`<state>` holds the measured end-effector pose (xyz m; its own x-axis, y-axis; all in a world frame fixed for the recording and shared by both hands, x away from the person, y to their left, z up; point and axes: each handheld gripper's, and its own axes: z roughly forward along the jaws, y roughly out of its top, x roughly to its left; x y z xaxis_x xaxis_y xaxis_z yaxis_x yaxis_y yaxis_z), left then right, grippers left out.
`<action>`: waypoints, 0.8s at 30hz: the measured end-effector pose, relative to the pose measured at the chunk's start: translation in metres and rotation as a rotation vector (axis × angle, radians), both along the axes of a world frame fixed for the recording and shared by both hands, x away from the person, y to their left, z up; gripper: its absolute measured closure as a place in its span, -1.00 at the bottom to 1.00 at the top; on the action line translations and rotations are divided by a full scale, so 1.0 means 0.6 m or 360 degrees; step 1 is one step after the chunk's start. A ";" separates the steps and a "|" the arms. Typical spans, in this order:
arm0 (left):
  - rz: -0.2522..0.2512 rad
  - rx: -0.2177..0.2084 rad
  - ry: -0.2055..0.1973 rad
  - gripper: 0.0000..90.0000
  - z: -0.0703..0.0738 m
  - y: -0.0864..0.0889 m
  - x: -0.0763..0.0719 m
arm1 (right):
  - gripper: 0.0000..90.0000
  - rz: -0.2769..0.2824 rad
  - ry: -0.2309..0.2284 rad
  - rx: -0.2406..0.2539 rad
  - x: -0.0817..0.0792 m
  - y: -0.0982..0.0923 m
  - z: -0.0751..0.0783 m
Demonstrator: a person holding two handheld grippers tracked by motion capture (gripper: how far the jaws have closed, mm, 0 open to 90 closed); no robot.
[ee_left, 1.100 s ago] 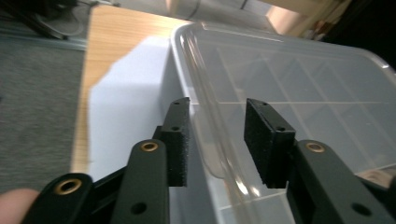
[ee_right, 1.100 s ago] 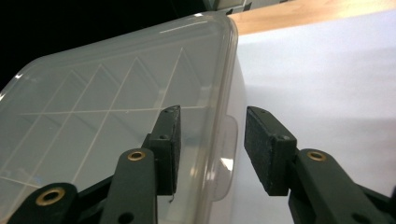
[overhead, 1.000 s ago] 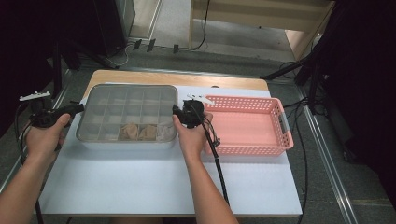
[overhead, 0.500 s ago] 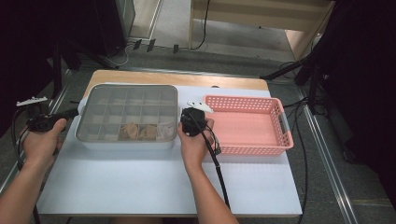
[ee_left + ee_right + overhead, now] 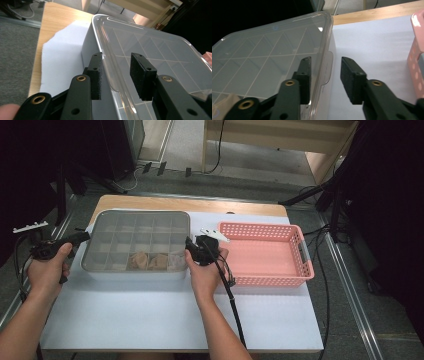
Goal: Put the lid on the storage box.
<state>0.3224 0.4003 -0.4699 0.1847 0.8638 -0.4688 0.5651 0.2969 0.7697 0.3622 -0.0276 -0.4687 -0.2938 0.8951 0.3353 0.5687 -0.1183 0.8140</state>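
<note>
Clear compartment box (image 5: 137, 245) is seen on the white sheet (image 5: 165, 315), left of the pink mesh basket (image 5: 262, 255); its lid (image 5: 150, 57) is smooth, translucent, round-cornered.

Left gripper (image 5: 116, 72): jaws just reopened, spread astride the lid's left rim, no pinch.

Right gripper (image 5: 324, 75): jaws spread about the right latch tab (image 5: 329, 67).

Both rims should be pinched evenly and lifted level.

Foam pads (image 5: 140, 72) are matte, black.

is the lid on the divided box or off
On: the clear lid lies flat over the divided box, its rim overhanging the walls at both hand-held gripper ends.
</note>
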 end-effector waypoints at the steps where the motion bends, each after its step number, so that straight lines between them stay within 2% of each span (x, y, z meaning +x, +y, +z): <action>1: -0.0013 -0.0015 0.0006 0.35 -0.001 -0.002 0.002 | 0.33 0.0009 0.0008 0.0032 0.001 0.000 0.000; 3: -0.0035 0.0009 0.0039 0.32 -0.004 -0.004 0.005 | 0.33 0.0036 0.0035 0.0088 0.005 0.000 -0.002; 4: -0.0027 0.0019 0.0059 0.32 -0.006 -0.006 0.006 | 0.35 0.0032 0.0059 0.0078 0.006 0.003 -0.002; 6: -0.0015 0.0029 0.0093 0.34 -0.009 -0.007 0.009 | 0.37 0.0041 0.0060 0.0060 0.010 0.007 -0.005; 8: -0.0011 0.0015 0.0098 0.38 -0.009 -0.008 0.011 | 0.43 0.0025 0.0062 0.0059 0.012 0.007 -0.006; 14: -0.0023 -0.0005 0.0129 0.39 -0.011 -0.007 0.014 | 0.46 0.0012 0.0107 0.0142 0.020 0.003 -0.008; 18: -0.0006 -0.0019 0.0116 0.46 -0.006 -0.006 0.011 | 0.54 -0.0003 0.0150 0.0212 0.023 -0.003 -0.008; 24: 0.0005 0.0022 0.0123 0.53 0.000 -0.007 0.011 | 0.58 -0.0022 0.0137 0.0204 0.022 -0.002 -0.007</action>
<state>0.3293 0.3962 -0.4698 0.1456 0.8708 -0.4696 0.6222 0.2884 0.7278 0.3754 -0.0290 -0.4727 -0.2473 0.8472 0.4703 0.6332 -0.2260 0.7402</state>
